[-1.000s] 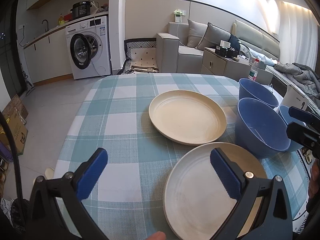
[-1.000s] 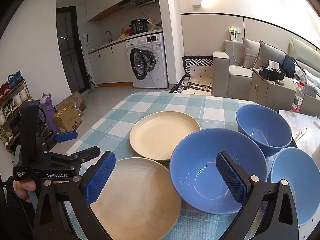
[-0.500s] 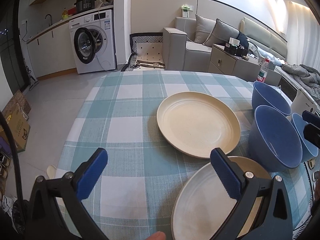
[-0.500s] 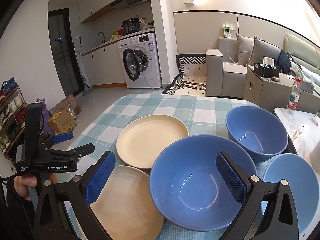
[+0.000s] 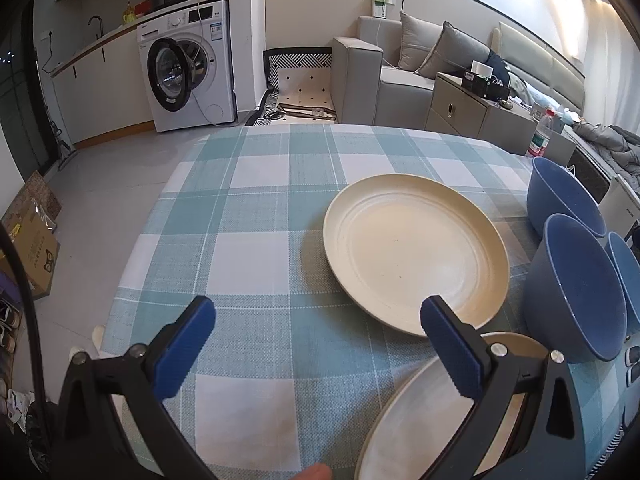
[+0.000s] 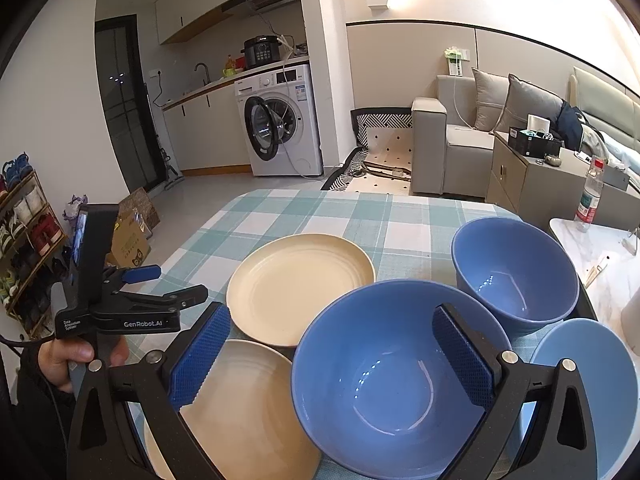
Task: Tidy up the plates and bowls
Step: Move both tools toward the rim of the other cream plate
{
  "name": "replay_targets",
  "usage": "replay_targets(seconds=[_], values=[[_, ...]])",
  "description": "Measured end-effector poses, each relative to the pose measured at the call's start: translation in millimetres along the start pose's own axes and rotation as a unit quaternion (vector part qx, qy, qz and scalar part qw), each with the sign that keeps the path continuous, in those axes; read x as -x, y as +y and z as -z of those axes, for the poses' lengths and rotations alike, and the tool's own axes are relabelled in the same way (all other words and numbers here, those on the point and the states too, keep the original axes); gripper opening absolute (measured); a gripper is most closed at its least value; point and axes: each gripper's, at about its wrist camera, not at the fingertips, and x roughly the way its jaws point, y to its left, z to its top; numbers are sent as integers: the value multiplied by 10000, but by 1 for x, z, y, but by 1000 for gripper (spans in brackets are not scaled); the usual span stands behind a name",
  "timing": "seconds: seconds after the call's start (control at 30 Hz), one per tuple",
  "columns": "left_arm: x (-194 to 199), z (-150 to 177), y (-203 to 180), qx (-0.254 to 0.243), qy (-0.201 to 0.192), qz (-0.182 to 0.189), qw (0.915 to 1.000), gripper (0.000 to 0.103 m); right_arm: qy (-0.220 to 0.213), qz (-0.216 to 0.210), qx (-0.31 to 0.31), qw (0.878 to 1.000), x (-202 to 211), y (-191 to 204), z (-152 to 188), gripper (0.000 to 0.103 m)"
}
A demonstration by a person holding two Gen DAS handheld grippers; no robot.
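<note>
The left claw (image 5: 316,344) hangs spread and empty over the bench (image 5: 248,208), the near plate (image 5: 420,420) at its 5 o'clock, the far plate (image 5: 412,252) at 1 o'clock. At right, the right claw (image 6: 332,356) gapes wide over the big bowl (image 6: 384,384), gripping nothing; two more bowls sit at 1 and 3 o'clock. A closing finger may knock a neighbouring rim, since the dishes crowd together.
</note>
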Motion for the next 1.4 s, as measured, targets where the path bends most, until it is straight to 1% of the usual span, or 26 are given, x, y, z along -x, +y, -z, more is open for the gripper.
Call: replay_targets(seconds=[0.13, 0.23, 0.4, 0.6, 0.8, 1.0, 1.17, 1.27, 1.4], values=[[-11, -4, -4, -92, 112, -37, 9999, 103, -15, -8, -55, 10000, -2, -3, -1, 102], [-21, -6, -8, -172, 215, -149, 9995, 103, 6, 7, -118, 9999, -4, -7, -1, 102], [-34, -10, -12, -248, 346, -170, 9989, 103, 20, 11, -109, 9999, -7, -9, -1, 102], [-44, -16, -14, -295, 404, -170, 9986, 103, 64, -1, -113, 9999, -8, -11, -1, 102], [-56, -16, -16, -404, 556, -271, 9973, 103, 96, 109, -127, 9998, -8, -14, -2, 102], [-64, -14, -14, -526, 668, -438, 9954, 103, 80, 196, -174, 9996, -7, -18, -3, 102], [-69, -12, -7, -520, 774, -602, 9938, 103, 80, 215, -192, 9996, -7, -18, -5, 102], [-70, -11, -3, -470, 800, -535, 9942, 103, 70, 226, -183, 9996, -6, -18, -5, 102], [-69, -9, -2, -563, 804, -572, 9935, 103, 72, 219, -180, 9996, -6, -18, -5, 102]])
